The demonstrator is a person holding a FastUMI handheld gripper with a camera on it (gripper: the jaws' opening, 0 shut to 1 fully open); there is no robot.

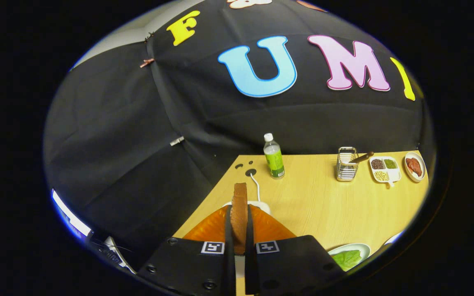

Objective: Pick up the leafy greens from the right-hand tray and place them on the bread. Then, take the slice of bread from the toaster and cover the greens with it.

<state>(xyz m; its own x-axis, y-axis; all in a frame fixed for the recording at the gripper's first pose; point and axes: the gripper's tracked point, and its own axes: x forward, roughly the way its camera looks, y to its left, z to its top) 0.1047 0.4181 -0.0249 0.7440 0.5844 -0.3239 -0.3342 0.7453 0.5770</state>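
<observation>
The gripper (239, 230) pinched a brown slice of bread (240, 209) standing on edge, both fingers (228, 230) pressed against its flat sides, above an orange tray (208, 228). The leafy greens (347, 259) lay on a white plate (358, 246) to the right of the fingers. Farther across the wooden table (319, 201) stood a bottle (274, 158), a wire rack (346, 164) and two small dishes (385, 169).
</observation>
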